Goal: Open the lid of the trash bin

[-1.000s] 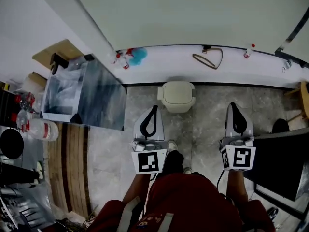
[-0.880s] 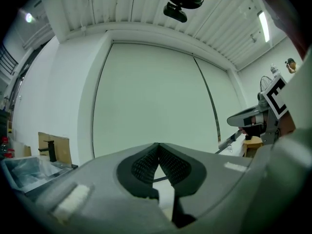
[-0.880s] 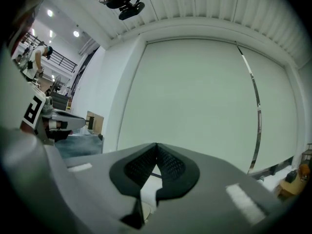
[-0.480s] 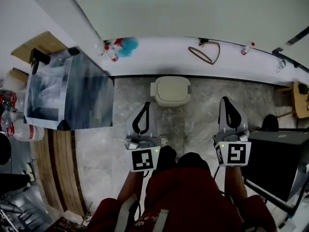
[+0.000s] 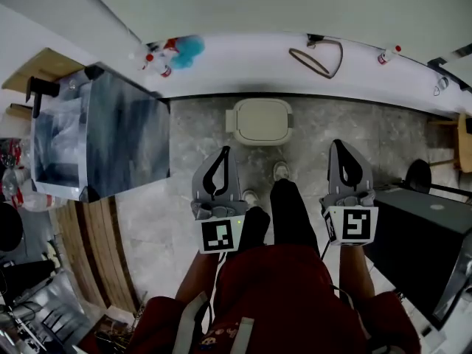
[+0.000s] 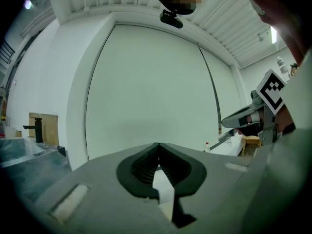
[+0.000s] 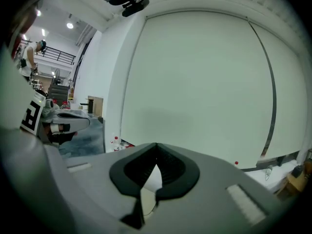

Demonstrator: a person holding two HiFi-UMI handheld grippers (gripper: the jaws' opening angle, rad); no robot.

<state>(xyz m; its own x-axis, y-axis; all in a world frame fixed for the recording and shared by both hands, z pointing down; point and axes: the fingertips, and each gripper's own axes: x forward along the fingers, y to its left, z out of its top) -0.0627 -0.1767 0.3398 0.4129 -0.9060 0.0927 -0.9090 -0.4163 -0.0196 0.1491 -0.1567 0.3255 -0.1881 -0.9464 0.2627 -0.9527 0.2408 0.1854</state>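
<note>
The cream trash bin [image 5: 259, 121] stands on the grey stone floor against the white wall ledge, lid down. My left gripper [image 5: 223, 152] hangs just below and left of the bin, its tip short of the bin's front edge. My right gripper [image 5: 338, 145] is off to the bin's right, further from it. Both point towards the wall, held level or slightly down. In the left gripper view the jaws [image 6: 157, 144] meet at the tip with nothing between them; in the right gripper view the jaws [image 7: 157, 144] are the same. Neither gripper view shows the bin.
A glass-sided cabinet [image 5: 103, 135] stands at the left. On the ledge lie bottles with a blue item [image 5: 166, 54], a cable loop [image 5: 318, 59] and a small bottle [image 5: 388, 54]. A black box [image 5: 420, 242] sits at the right. The person's shoe [image 5: 281, 170] is just before the bin.
Both grippers have sunk and moved closer to the bin, still shut. The person's leg has stepped forward between the grippers, and the whole view has shifted.
</note>
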